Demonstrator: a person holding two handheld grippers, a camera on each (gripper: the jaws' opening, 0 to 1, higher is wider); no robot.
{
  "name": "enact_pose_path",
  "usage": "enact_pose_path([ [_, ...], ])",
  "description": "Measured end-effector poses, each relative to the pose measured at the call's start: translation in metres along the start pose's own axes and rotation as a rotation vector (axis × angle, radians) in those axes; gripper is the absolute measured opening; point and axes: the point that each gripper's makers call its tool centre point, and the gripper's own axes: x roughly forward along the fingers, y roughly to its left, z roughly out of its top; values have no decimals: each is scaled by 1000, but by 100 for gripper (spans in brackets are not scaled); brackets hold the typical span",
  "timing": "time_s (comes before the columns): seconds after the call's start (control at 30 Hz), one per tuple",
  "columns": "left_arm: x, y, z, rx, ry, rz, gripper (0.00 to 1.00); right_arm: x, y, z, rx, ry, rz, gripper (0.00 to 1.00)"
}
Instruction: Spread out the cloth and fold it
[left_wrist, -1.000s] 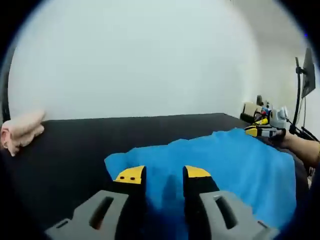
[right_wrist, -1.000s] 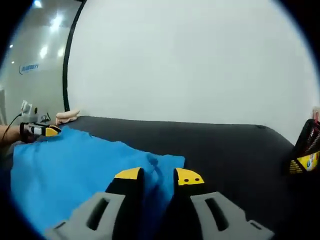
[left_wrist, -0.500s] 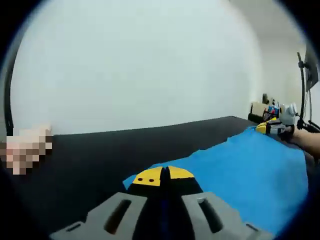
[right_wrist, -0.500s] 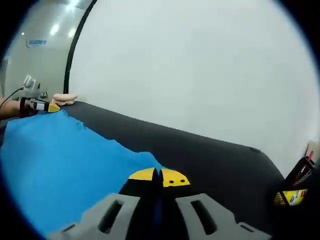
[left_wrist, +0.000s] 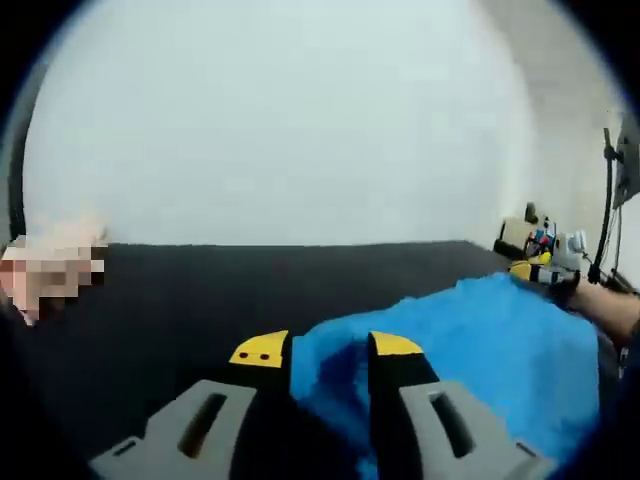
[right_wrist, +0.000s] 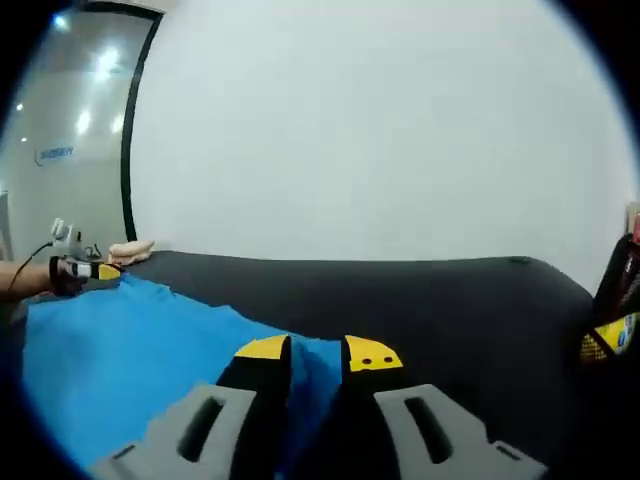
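Plain white wall (left_wrist: 280, 130) occupies the upper field, 9 to 3 o'clock. Black tabletop (right_wrist: 450, 300) spans below it. Dark vertical post (right_wrist: 127, 150) at 10 o'clock, right gripper view; ceiling lights (right_wrist: 105, 62) reflected beyond it.

The 2 views skim low over the bench (left_wrist: 180, 290) toward a white wall, sharing the blue cloth (left_wrist: 500, 330) from opposite ends.

The right gripper (right_wrist: 313, 352) stands with jaws parted over the near right corner of the blue cloth (right_wrist: 120, 345), spread on the black table (right_wrist: 450, 300). The left gripper (right_wrist: 85, 268) sits at the cloth's far left corner.
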Motion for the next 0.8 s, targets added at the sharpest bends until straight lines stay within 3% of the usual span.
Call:
enact_pose_path([
  [0.03,4,-1,-2,-69,2,-11,30,4,3,-1,12,13,17,18],
  [0.07,8,0,-5,-78,13,-13,29,9,12,-4,42,31,67,18],
  [0.13,16,10,-17,22,67,42,27,19,16,-5,31,32,72,18],
  [0.2,21,7,-30,49,123,28,26,27,20,-11,-16,57,85,19],
  [0.23,24,8,-38,44,164,39,24,33,21,-21,-28,106,85,18],
  [0.27,25,7,-36,86,151,34,19,35,24,-28,-45,144,96,16],
  [0.3,25,11,-33,112,149,54,13,37,23,-37,-131,191,92,5],
  [0.37,25,9,-33,69,174,43,5,38,26,-25,-242,148,87,3],
  [0.43,25,5,-22,42,130,37,4,36,29,-10,-285,105,85,2],
  [0.5,24,-1,-8,114,90,7,4,33,32,14,-265,16,102,2],
  [0.6,25,-3,-2,178,81,23,4,31,28,22,-244,-1,97,2],
  [0.67,27,0,-6,171,87,41,5,34,12,8,-316,56,36,2],
  [0.7,28,4,-10,149,91,57,7,37,6,-6,-301,101,26,2],
  [0.73,29,17,-22,148,117,121,12,39,3,-22,-279,151,17,3],
  [0.77,26,29,-34,225,182,162,20,40,-1,-40,-262,205,15,4],
  [0.8,26,31,-29,343,131,159,27,41,0,-37,-247,156,12,5],
])
